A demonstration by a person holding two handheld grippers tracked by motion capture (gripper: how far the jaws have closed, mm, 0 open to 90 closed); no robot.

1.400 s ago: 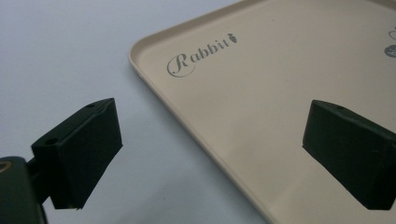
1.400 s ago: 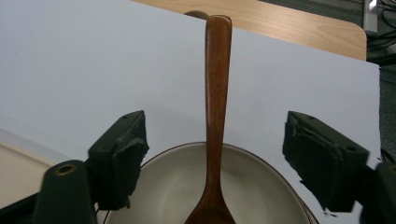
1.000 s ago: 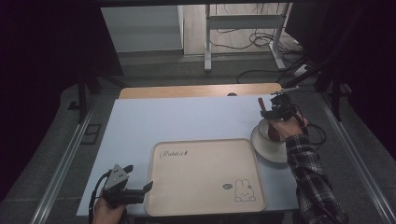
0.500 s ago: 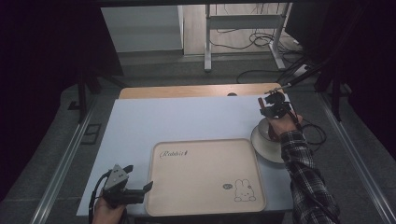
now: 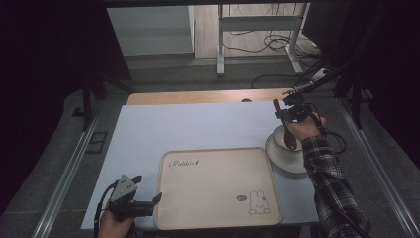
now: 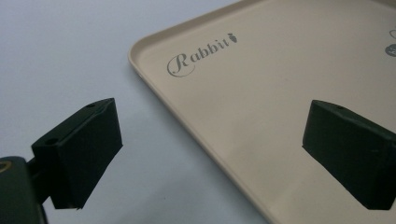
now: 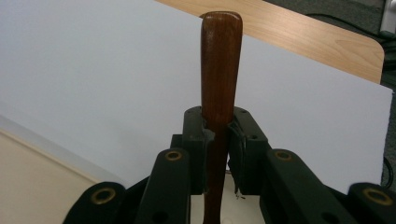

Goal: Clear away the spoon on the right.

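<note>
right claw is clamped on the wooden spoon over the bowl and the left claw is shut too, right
Not quite. The left claw is open: the left gripper view shows its jaws wide apart over the tray edge. The right claw is indeed clamped on the wooden spoon over the bowl.

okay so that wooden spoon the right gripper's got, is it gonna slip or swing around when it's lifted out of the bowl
The wooden spoon looks rigid, so it probably won't flex. Its glossy, rounded handle is pinched by the right gripper partway down, so it could pivot or slide if the grip loosens. Its head hangs over the bowl, so a slip would likely drop it there.
</note>
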